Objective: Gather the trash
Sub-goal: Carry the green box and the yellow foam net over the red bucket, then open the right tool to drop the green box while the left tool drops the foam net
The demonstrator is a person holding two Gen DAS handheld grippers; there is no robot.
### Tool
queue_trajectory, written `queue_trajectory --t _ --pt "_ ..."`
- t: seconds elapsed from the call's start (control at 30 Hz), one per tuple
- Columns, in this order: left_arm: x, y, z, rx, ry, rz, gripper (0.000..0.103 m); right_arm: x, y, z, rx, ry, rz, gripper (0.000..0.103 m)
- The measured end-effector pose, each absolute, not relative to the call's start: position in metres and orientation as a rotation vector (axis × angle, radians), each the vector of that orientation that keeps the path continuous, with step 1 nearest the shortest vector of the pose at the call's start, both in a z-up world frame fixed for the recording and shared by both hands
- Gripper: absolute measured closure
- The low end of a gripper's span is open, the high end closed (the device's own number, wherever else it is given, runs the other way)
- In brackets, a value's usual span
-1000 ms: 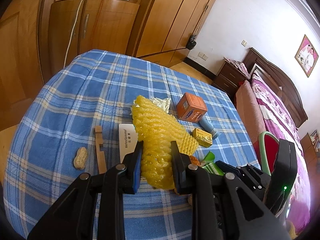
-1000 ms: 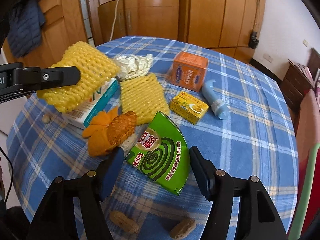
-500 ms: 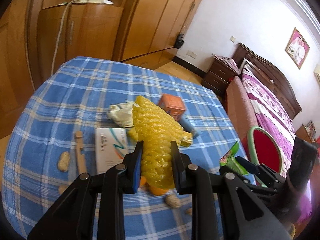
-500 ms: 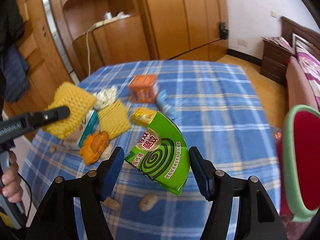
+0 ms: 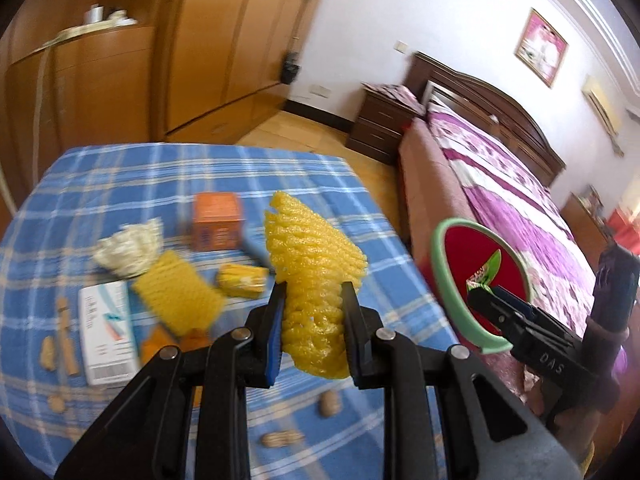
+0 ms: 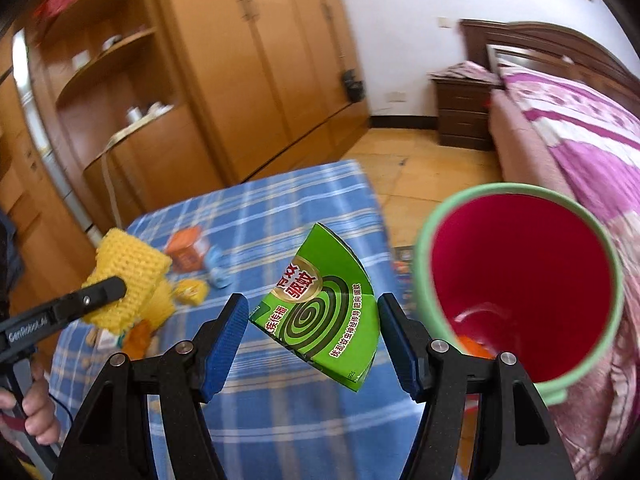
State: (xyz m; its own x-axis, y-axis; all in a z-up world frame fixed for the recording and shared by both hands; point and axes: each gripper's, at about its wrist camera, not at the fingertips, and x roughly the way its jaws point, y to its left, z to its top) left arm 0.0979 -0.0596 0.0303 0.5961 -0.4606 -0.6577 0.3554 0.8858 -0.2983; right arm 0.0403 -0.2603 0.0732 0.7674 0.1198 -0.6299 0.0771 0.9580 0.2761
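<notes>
Left of the left claw (image 5: pixel 312 312), the orange cardboard box (image 5: pixel 218 220) is motion-blurred, print unreadable; the green-rimmed red bin (image 6: pixel 520 292) possibly holds orange scraps.

Both wrist views look down over the table (image 5: pixel 120 172) toward the bin (image 6: pixel 424 240).

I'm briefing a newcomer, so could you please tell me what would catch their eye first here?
The left gripper clamps a yellow foam fruit net above the blue checked tablecloth. The right gripper holds a green mosquito-coil box beside the red bin with a green rim, off the table's edge.
</notes>
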Motion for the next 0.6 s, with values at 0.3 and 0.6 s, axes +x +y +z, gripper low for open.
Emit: queue_trajectory --t 0.3,0.6 --pt "0.099 -0.136 0.035 -0.046 0.811 -0.606 0.078 0.015 -0.324 0.071 0.379 0.672 -0.148 0.035" --pt "0.107 -0.202 0.029 0.026 0.824 -0.699 0.078 -0.005 -0.376 0.062 0.439 0.660 -0.284 0.034"
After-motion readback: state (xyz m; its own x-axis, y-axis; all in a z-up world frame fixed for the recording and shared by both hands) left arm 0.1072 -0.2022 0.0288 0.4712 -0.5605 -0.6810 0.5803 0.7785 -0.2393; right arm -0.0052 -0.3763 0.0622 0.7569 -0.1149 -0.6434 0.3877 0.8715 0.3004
